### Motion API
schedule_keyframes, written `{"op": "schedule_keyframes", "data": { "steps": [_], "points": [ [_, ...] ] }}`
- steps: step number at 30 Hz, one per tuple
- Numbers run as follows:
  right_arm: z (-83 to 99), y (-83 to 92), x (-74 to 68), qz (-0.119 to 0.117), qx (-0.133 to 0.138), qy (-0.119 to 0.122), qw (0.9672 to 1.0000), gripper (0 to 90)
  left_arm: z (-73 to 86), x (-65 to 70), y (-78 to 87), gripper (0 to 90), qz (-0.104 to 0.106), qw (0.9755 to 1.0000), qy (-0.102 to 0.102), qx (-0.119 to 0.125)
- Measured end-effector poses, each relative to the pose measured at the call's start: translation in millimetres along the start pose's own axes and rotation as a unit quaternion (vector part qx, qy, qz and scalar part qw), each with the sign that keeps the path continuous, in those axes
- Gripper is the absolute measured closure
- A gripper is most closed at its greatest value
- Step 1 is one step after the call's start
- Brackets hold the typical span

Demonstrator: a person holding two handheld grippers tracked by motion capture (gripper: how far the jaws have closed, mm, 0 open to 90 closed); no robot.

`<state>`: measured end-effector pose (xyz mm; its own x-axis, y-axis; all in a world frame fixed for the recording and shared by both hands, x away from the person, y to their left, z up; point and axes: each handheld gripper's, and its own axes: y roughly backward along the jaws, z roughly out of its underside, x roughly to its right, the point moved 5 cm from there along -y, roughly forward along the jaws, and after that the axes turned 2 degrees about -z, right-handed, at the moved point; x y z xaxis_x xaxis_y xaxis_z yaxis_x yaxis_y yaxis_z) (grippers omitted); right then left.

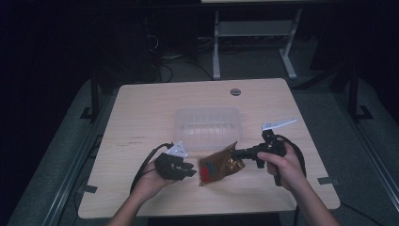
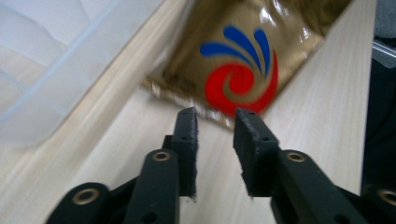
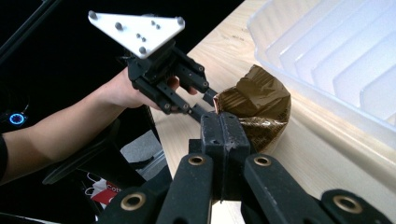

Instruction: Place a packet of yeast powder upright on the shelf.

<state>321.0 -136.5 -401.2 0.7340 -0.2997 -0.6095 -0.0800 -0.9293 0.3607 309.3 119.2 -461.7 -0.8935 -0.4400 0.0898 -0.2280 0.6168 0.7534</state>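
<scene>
Gold-brown foil snack pouch (image 1: 219, 165) sits at the near middle of the light wooden table (image 1: 141, 113), just in front of the clear plastic bin (image 1: 207, 126). Red and blue swirl logo faces up and toward the left side.

Right gripper (image 1: 241, 153): jaws pressed together on the pouch's upper right corner, pinching the foil. In the right gripper view the closed jaws (image 3: 224, 135) bite the crinkled edge of the pouch (image 3: 259, 105), and the bag looks partly lifted at that end, low end on the table; I judge this rather than see it outright.

Left gripper (image 1: 187, 169): just beside the pouch's left edge, apart from it. In the left gripper view its jaws (image 2: 215, 128) stand at a narrow gap with nothing between them, tips aimed at the bottom seam of the pouch (image 2: 233, 60), which lies just ahead.

Key relation: the pouch's long axis runs diagonally, from near-left on the table up to far-right at the right gripper's pinch. The free end points toward the left gripper, the nearer of the two to that seam. A short push forward would put the seam between the left jaws.

The bin (image 3: 336, 70) is just behind the pouch, rim close to its upper corner. Probable aim, I'd guess: hold both ends, then tear open or lift into the bin.
</scene>
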Motion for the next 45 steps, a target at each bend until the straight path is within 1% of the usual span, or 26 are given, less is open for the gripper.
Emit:
{"op": "schedule_keyframes", "data": {
  "steps": [1,2,3,4,6,7,8,9,10,11,14,15,17,19,23,24,26,27,30,33,34,39,40,42,44,45],
  "points": [
    [-0.8,0.9,-2.3,0.000,0.000,-0.003,1.0000,90.0,2.1,1.0,2.1,67.2,-0.003,1.0000,-0.001,0.001],
    [-2.8,1.9,-5.4,-0.001,0.001,0.001,1.0000,90.0,5.9,2.4,5.4,63.3,-0.003,1.0000,0.000,-0.002],
    [-3.5,2.1,-6.3,-0.001,0.002,0.005,1.0000,90.0,7.8,3.3,6.3,62.0,-0.004,1.0000,0.004,-0.002],
    [-4.5,2.1,-6.9,0.000,0.004,0.010,0.9999,90.0,11.1,3.0,8.6,60.3,-0.008,1.0000,0.002,-0.005],
    [-5.6,2.7,-9.0,-0.001,0.003,0.009,1.0000,90.0,14.0,3.0,10.1,56.6,-0.011,0.9999,0.004,-0.006],
    [-8.3,3.6,-11.6,-0.002,0.007,0.015,0.9999,90.0,20.3,2.8,13.6,55.3,-0.013,0.9998,0.010,-0.009],
    [-9.7,4.4,-13.0,-0.002,0.007,0.016,0.9998,90.0,23.3,2.6,14.7,54.0,-0.015,0.9997,0.017,-0.006],
    [-11.4,4.9,-14.0,-0.003,0.010,0.021,0.9997,90.0,26.5,1.9,15.8,52.0,-0.015,0.9997,0.019,-0.005],
    [-13.0,5.5,-15.6,-0.004,0.012,0.021,0.9997,90.0,30.0,2.0,16.6,50.3,-0.013,0.9996,0.025,-0.006],
    [-14.5,5.9,-16.5,-0.002,0.013,0.027,0.9996,90.0,33.2,1.7,17.1,48.5,-0.013,0.9994,0.030,-0.007],
    [-20.3,7.2,-21.6,-0.004,0.017,0.032,0.9993,90.0,39.4,-0.6,16.9,43.2,-0.017,0.9993,0.030,-0.018],
    [-22.3,7.6,-23.6,-0.005,0.018,0.033,0.9993,90.0,39.7,-1.4,16.6,41.8,-0.018,0.9992,0.027,-0.022],
    [-26.3,8.2,-26.8,-0.006,0.021,0.038,0.9991,90.0,39.0,-1.5,14.6,38.6,-0.020,0.9992,0.026,-0.021],
    [-30.2,8.5,-29.4,-0.007,0.025,0.047,0.9986,90.0,39.1,-2.5,13.8,35.5,-0.022,0.9992,0.024,-0.022],
    [-39.1,9.4,-34.5,-0.007,0.030,0.051,0.9982,90.0,39.2,-3.8,13.4,33.7,-0.028,0.9991,0.029,-0.014],
    [-41.6,9.4,-35.2,-0.007,0.033,0.054,0.9980,90.0,39.7,-4.7,14.2,33.6,-0.029,0.9991,0.025,-0.016],
    [-46.6,10.1,-37.1,-0.006,0.035,0.056,0.9978,90.0,40.0,-4.8,14.2,33.5,-0.030,0.9991,0.027,-0.014],
    [-49.4,10.4,-37.6,-0.006,0.038,0.059,0.9975,90.0,40.3,-5.8,14.3,33.5,-0.032,0.9991,0.025,-0.013],
    [-54.9,11.2,-38.9,-0.004,0.042,0.061,0.9972,90.0,41.1,-6.2,15.0,33.5,-0.031,0.9990,0.027,-0.017],
    [-66.8,14.5,-40.0,-0.001,0.052,0.066,0.9965,90.0,41.1,-6.4,15.3,33.5,-0.031,0.9990,0.026,-0.016],
    [-69.8,15.6,-39.3,0.001,0.054,0.066,0.9964,90.0,41.4,-7.5,16.1,33.6,-0.032,0.9991,0.019,-0.022],
    [-83.6,18.0,-33.2,0.012,0.062,0.065,0.9959,90.0,41.2,-7.6,15.6,33.5,-0.031,0.9991,0.020,-0.019],
    [-83.6,18.0,-33.2,0.012,0.062,0.065,0.9959,90.0,41.2,-7.6,15.6,33.5,-0.031,0.9991,0.020,-0.019],
    [-90.5,18.9,-28.4,0.017,0.067,0.061,0.9957,90.0,41.1,-7.4,14.9,33.5,-0.030,0.9992,0.020,-0.019],
    [-92.5,19.2,-26.4,0.019,0.069,0.060,0.9957,90.0,41.1,-7.4,14.8,33.5,-0.029,0.9992,0.020,-0.020],
    [-97.0,19.5,-21.5,0.024,0.073,0.055,0.9956,90.0,41.1,-7.5,14.5,33.6,-0.029,0.9992,0.019,-0.019]
  ]
}}
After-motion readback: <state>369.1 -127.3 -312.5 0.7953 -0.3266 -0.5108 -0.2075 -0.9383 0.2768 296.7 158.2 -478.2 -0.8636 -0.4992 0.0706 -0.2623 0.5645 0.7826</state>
